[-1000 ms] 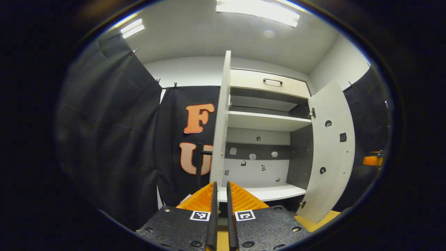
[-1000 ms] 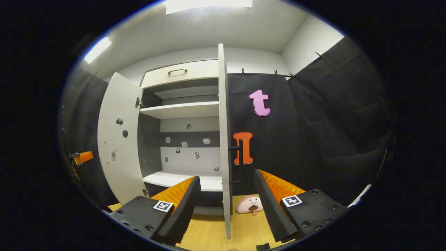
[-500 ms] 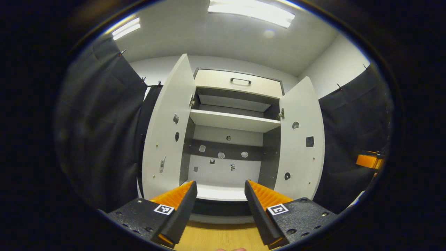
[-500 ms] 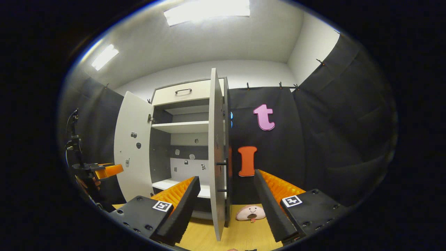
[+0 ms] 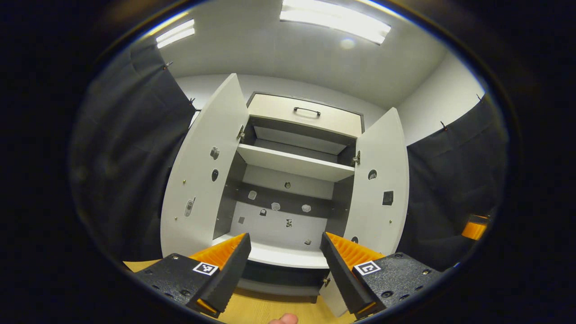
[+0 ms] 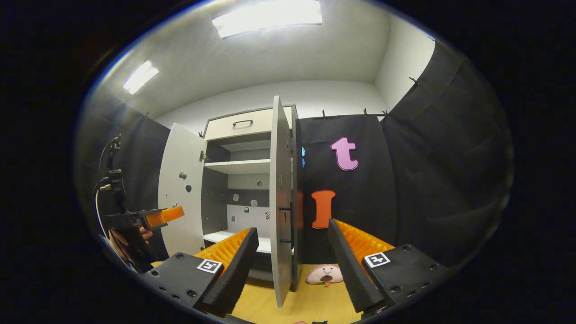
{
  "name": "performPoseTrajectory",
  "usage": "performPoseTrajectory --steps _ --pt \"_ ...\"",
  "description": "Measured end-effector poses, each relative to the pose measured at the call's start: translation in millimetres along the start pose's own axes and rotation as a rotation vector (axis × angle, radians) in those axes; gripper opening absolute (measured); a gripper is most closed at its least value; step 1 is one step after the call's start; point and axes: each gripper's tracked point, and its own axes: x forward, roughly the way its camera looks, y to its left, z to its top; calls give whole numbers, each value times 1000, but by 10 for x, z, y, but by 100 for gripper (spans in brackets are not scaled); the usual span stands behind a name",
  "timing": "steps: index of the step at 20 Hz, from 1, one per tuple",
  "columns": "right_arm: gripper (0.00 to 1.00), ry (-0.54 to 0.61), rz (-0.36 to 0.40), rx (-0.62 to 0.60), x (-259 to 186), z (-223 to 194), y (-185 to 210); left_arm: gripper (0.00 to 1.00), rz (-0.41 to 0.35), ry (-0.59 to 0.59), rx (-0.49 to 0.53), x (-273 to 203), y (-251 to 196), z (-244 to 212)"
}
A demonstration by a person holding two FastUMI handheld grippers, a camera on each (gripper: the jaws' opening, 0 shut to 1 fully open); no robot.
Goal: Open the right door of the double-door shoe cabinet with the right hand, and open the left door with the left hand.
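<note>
The cabinet [image 5: 292, 180] stands straight ahead with both doors swung wide: left door [image 5: 202, 175], right door [image 5: 380, 180]. They look like stiff, light panels on hinges, best taken by the bar handle [image 6: 288, 225]. The left gripper [image 5: 283, 270] and right gripper [image 6: 292, 265] gape wide, holding nothing and touching nothing.

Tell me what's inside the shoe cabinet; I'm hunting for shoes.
Inside the shoe cabinet: bare white shelves, small stickers on the back panel, no shoes. The drawer above is shut, contents hidden.
</note>
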Motion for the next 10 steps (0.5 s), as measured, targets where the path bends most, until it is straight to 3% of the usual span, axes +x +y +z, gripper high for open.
performPoseTrajectory --steps 10 --pt "99 23 94 43 36 -101 175 94 56 -4 35 -154 85 -38"
